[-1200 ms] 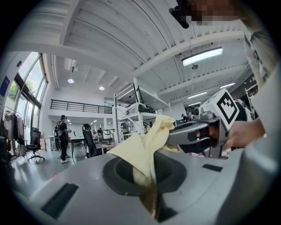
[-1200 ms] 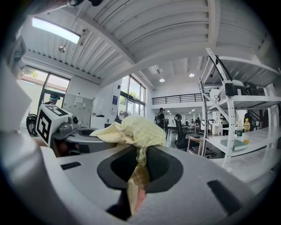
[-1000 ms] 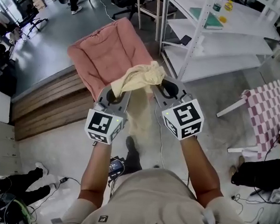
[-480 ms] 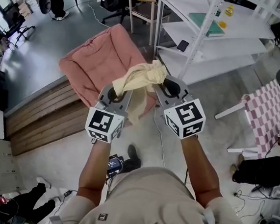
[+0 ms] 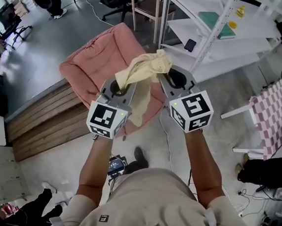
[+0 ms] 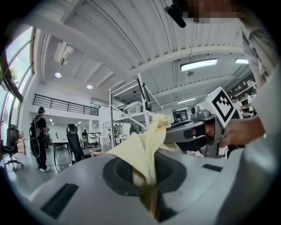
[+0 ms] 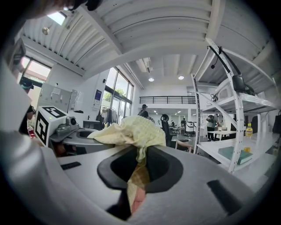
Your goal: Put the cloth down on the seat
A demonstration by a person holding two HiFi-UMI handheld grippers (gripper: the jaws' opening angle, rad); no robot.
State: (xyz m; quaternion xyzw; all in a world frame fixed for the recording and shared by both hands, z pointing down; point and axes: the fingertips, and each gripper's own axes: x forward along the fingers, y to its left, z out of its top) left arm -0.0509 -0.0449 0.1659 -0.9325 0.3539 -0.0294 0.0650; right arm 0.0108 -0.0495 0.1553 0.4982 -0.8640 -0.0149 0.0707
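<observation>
Both grippers hold the crumpled pale yellow cloth. The left gripper has its jaws fully closed on one bunched end, and the right gripper pinches the other. The cloth spans between them with slack drooping, raised over the near corner of the pink padded seat cushion and not yet on it. The two-point hold probably keeps it spread for laying flat. Only the head view shows the seat beneath. The gripper views instead show fabric wedged in each jaw slot. A pinkish patch low in the right slot may be the seat, but it's unclear.
</observation>
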